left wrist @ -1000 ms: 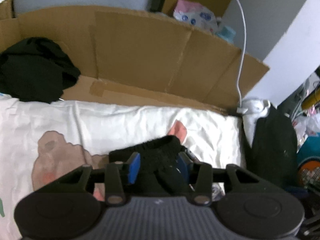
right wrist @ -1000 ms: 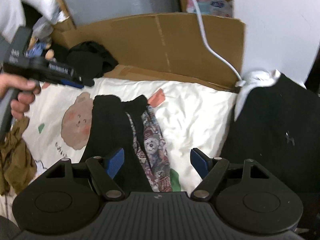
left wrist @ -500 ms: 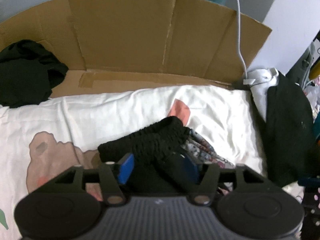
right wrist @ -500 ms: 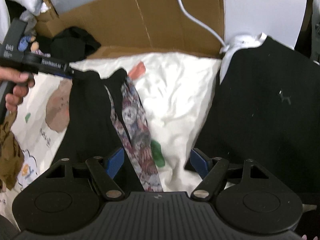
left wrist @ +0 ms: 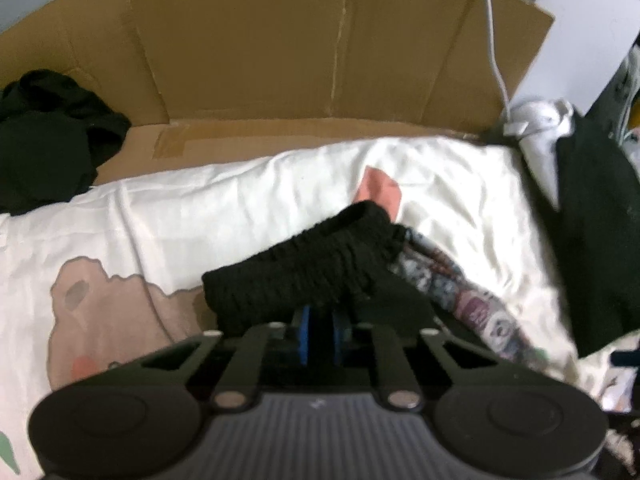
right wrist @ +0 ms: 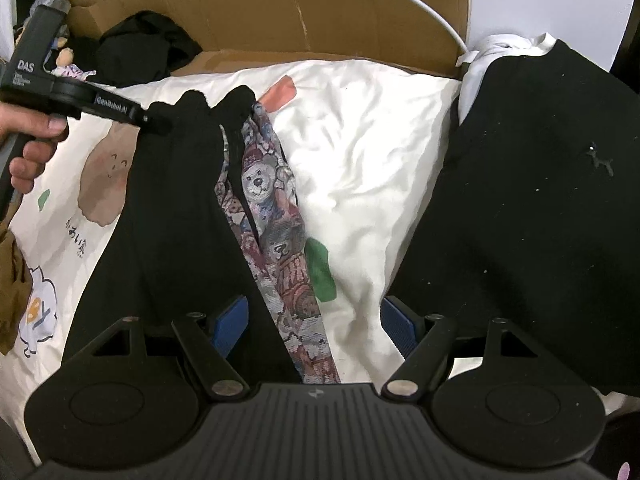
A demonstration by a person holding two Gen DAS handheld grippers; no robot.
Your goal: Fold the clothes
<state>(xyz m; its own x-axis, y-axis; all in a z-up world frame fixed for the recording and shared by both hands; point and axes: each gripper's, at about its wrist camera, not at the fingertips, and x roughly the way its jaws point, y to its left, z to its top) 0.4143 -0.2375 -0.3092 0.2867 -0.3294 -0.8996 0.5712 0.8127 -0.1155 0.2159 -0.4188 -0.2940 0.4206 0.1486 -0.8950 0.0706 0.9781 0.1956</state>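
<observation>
A black garment (right wrist: 176, 208) with a ribbed waistband (left wrist: 304, 268) lies lengthwise on a white printed sheet (right wrist: 368, 152). A bear-print lining (right wrist: 272, 216) shows along its right side. My left gripper (left wrist: 320, 334) is shut on the waistband at the garment's far end; it also shows in the right wrist view (right wrist: 156, 122), held by a hand. My right gripper (right wrist: 314, 320) is open above the garment's near end, with the black fabric and bear-print strip running between its blue pads (right wrist: 230, 318).
A second black garment (right wrist: 540, 200) lies on the right of the sheet. A dark clothes pile (left wrist: 48, 136) sits at the back left on cardboard (left wrist: 312, 48). A white cable (right wrist: 424, 8) hangs over the cardboard. Brown fabric (right wrist: 12, 288) lies at the left edge.
My left gripper closed from open onto the black waistband. My right gripper moved in over the garment's near end and stayed open.
</observation>
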